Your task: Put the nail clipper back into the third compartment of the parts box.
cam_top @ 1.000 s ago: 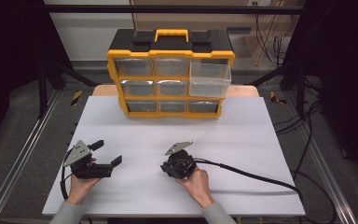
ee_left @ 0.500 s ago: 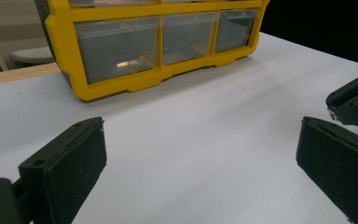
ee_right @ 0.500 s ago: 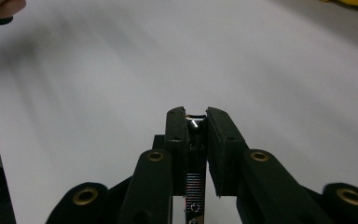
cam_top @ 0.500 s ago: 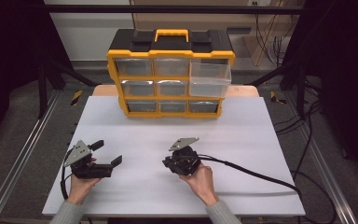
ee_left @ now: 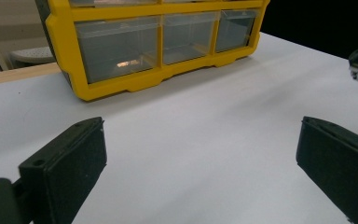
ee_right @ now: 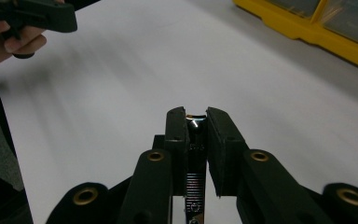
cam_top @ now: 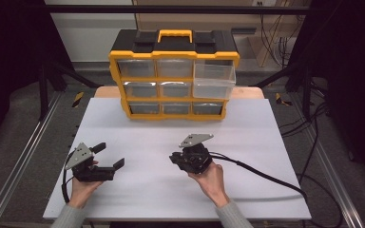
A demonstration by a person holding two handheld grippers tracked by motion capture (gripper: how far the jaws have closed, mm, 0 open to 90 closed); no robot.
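Gaping wide, the left tongs (cam_top: 108,156) sit low on the white tabletop (cam_top: 247,137), nothing between them. Right tongs (ee_right: 196,122) nearly closed, a slim gap, gripping nothing. Beyond, one yellow organizer (cam_top: 174,76) holding nine clear drawers, the top-right drawer (cam_top: 214,80) pulled out. Contents too blurred; no readable label.

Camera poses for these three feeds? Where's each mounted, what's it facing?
High view: above the person's side, looking forward and down on the white table; both hands, both tongs.
Left gripper view: on the left tongs, jaws wide, facing the yellow drawer organizer.
Right gripper view: on the right tongs, jaws nearly together, facing the left hand.
Shared: the organizer.
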